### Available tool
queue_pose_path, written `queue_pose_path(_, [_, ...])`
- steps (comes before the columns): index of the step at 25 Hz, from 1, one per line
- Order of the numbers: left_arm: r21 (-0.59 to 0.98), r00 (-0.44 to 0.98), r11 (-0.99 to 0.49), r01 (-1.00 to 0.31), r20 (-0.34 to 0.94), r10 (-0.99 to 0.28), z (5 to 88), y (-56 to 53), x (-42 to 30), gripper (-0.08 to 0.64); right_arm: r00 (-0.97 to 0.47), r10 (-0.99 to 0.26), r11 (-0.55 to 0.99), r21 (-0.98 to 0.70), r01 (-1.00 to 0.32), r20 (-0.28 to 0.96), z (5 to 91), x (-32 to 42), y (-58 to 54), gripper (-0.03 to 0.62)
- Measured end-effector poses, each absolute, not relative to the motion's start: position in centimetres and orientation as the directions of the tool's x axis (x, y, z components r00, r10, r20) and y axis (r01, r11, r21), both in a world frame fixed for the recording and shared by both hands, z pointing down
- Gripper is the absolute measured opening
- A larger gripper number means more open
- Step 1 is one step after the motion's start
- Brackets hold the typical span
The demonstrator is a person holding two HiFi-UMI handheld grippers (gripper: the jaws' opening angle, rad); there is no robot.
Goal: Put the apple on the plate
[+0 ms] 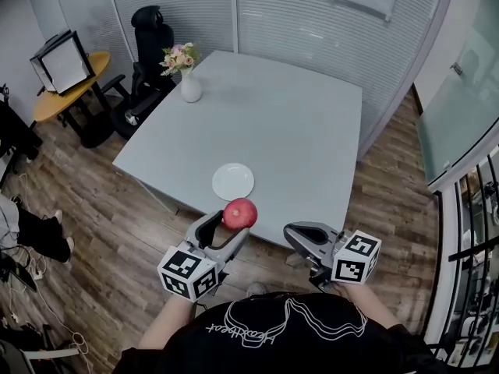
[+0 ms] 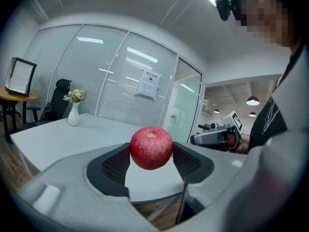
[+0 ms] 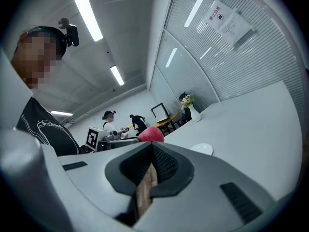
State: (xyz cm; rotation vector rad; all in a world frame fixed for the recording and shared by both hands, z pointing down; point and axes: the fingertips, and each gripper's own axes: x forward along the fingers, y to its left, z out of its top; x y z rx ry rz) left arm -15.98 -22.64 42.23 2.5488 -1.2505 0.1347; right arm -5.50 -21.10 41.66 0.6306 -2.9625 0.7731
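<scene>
A red apple (image 1: pixel 240 213) sits clamped between the pads of my left gripper (image 1: pixel 231 223), held in the air just off the near edge of the grey table (image 1: pixel 296 131). In the left gripper view the apple (image 2: pixel 151 147) fills the gap between both ribbed pads. A small white plate (image 1: pixel 233 181) lies empty on the table just beyond the apple. My right gripper (image 1: pixel 290 234) hovers to the right at the table's near edge, jaws together and holding nothing. From the right gripper (image 3: pixel 153 153) view the apple (image 3: pixel 151 135) and plate (image 3: pixel 202 149) show past its tips.
A white vase with flowers (image 1: pixel 190 88) stands at the table's far left corner. A black office chair (image 1: pixel 148 37) and a round yellow table (image 1: pixel 70 92) are beyond it. Glass walls with blinds stand behind; a black railing (image 1: pixel 475 255) is at right. The floor is wood.
</scene>
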Motion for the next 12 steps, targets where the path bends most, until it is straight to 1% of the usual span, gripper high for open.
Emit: queue_pose_path(12, [0.156, 0.550, -0.529, -0.834, 0.292, -0.782, 46.7, -30.5, -18.9, 0.285, -0.901, -0.406, 0.752, -0.505, -0.423, 0.150, 44.2, -6.1, -26.2, 0.009])
